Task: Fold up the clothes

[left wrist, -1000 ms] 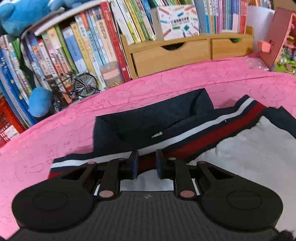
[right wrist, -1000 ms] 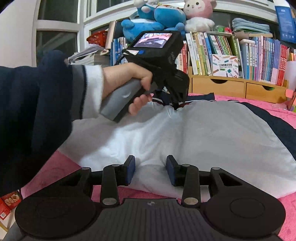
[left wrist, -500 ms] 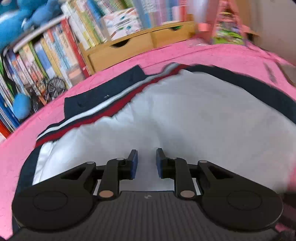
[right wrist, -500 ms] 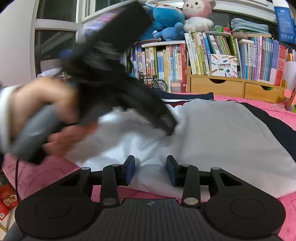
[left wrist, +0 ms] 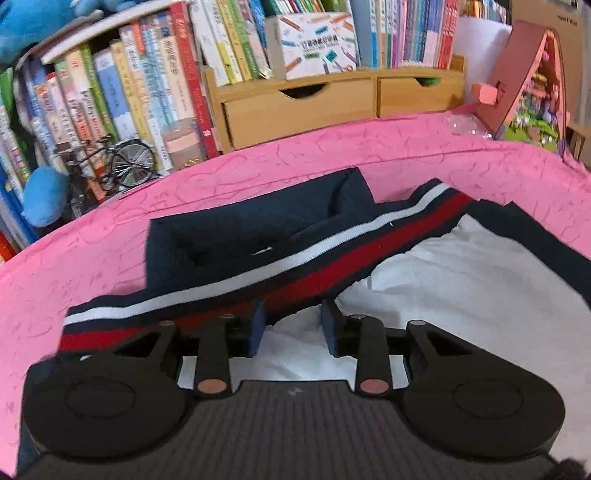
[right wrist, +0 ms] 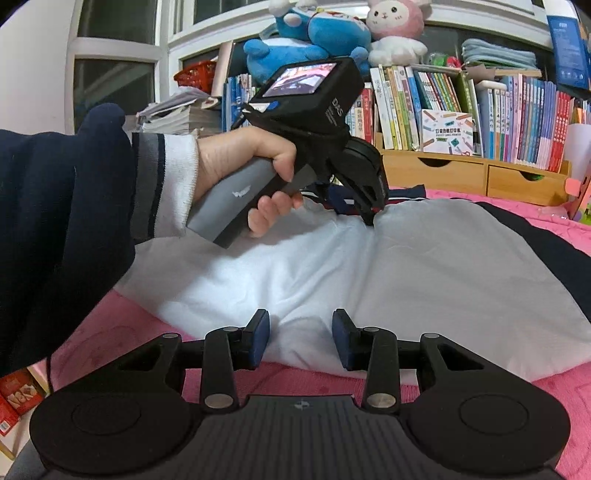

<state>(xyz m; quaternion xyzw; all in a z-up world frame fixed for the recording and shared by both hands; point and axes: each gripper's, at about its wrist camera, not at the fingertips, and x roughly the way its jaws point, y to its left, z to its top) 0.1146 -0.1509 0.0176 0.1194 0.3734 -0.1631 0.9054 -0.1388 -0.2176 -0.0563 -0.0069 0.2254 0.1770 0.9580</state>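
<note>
A navy jacket lies spread on the pink bedspread [left wrist: 258, 173], white lining [right wrist: 424, 273] up, with a red and white striped hem [left wrist: 332, 258] folded across its far side. My left gripper [left wrist: 293, 328] sits at that hem with its jaws opening. The red stripe lies just past the fingertips, white lining shows in the gap, and the pads press on nothing. In the right wrist view a hand holds the left gripper [right wrist: 371, 214], tip down on the lining's far edge. My right gripper [right wrist: 300, 339] hangs open over the lining's near edge.
A wooden drawer unit [left wrist: 299, 107] and rows of books [left wrist: 147, 96] line the far side of the bed. A small model bicycle [left wrist: 125, 162] stands at the left, a pink toy house [left wrist: 532, 85] at the right. Plush toys [right wrist: 317, 33] sit above the books.
The left gripper swung out over the white lining, then came back to the striped hem. Its jaws, narrow on the hem a second ago, now stand wider. The right gripper has not moved.
</note>
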